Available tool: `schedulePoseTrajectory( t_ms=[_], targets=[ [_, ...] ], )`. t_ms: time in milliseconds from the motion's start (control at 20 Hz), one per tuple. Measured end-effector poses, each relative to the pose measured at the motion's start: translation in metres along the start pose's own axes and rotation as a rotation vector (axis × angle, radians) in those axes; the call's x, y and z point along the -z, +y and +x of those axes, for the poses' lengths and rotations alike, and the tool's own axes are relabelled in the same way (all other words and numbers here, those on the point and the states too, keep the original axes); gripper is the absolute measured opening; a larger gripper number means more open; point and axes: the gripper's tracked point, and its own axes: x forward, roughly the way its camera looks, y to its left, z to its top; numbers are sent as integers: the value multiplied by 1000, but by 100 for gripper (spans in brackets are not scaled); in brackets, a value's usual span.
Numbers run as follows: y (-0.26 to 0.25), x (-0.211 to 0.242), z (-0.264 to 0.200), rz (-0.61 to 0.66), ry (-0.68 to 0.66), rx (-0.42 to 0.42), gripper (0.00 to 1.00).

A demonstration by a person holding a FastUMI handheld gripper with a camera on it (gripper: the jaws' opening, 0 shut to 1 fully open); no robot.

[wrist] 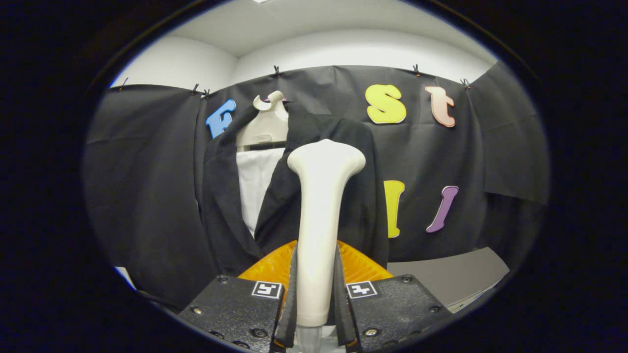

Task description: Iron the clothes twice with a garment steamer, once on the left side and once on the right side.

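Cream plastic fills the middle of the scene: the steamer (pixel 321 215) stands upright between the two fingers of the gripper (pixel 316 289), its slim handle rising from the near end and widening at the top into a broad, rounded head. Both fingers press on the lower handle, one on each side, so the gripper is clamped on the steamer with only the handle's width between the fingers. Each finger block carries a small square marker (pixel 267 289) on its near top face. Just beyond the fingers, behind the handle, a ribbed orange piece (pixel 360 264) fans out to left and right; what it belongs to I cannot tell. Farther off hangs the black jacket (pixel 230 206) on a pale hanger (pixel 265 125), whose hook reaches up to the top edge of the booth's cloth wall (pixel 142 171). The jacket hangs open at the front, and a white panel (pixel 255 186) shows between its two front edges, left of the steamer. The steamer's head sits in front of the jacket's right half, at about chest height; whether it touches the fabric I cannot tell. The jacket's left half hangs free to the left of the head, running down to the near edge beside the left finger. To the right, low and beyond the right finger, a grey flat surface (pixel 451 274) lies at the foot of the cloth wall. Above the cloth the white wall (pixel 343 49) curves into the ceiling.
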Motion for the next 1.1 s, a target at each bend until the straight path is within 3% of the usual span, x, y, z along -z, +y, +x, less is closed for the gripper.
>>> schedulePoseTrajectory(
  t_ms=[1100],
  targets=[
    [-7,168,-20,-12,266,23,35]
  ],
)
